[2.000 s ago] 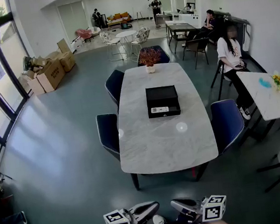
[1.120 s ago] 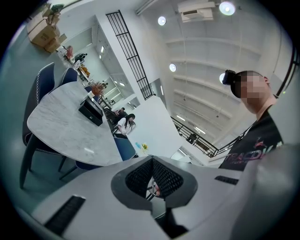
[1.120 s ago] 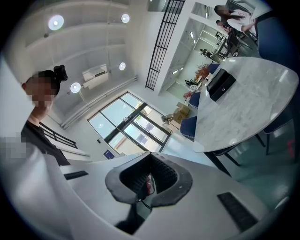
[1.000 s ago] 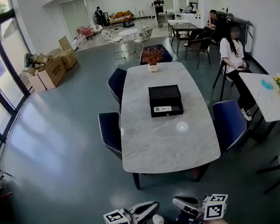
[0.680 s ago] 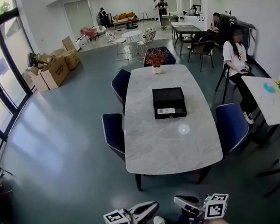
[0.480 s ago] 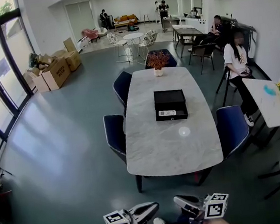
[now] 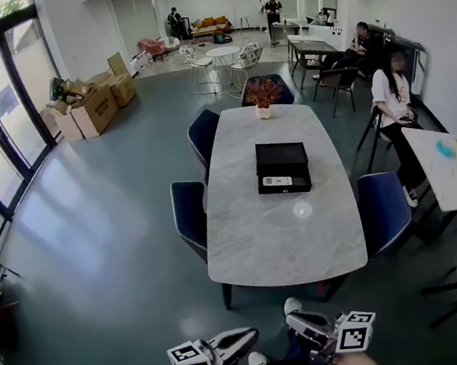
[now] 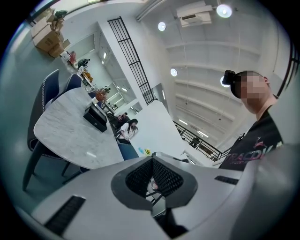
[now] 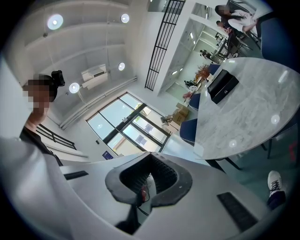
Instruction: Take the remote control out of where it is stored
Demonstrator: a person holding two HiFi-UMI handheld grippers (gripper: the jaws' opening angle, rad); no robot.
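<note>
A black box [image 7: 283, 165] lies in the middle of a long marble table [image 7: 277, 238] in the head view, its front drawer out with a white remote control [image 7: 276, 181] in it. Both grippers are far from it, low at the frame's bottom edge. My left gripper [image 7: 251, 334] and right gripper [image 7: 293, 321] point at each other, each shut on nothing. The left gripper view shows its shut jaws [image 8: 152, 176] and the box [image 8: 95, 118] far off. The right gripper view shows shut jaws [image 9: 147, 180] and the box [image 9: 222, 86] on the table.
Dark blue chairs [image 7: 190, 215] [image 7: 383, 206] stand round the table, and a potted plant [image 7: 263, 95] sits at its far end. A seated person [image 7: 395, 95] and a small white table [image 7: 450, 168] are at the right. Cardboard boxes [image 7: 91, 110] lie by the glass wall at the left.
The head view has drifted toward the table, which now sits lower and a little larger in frame. A white shoe shows near the right gripper. Both grippers stay shut.
</note>
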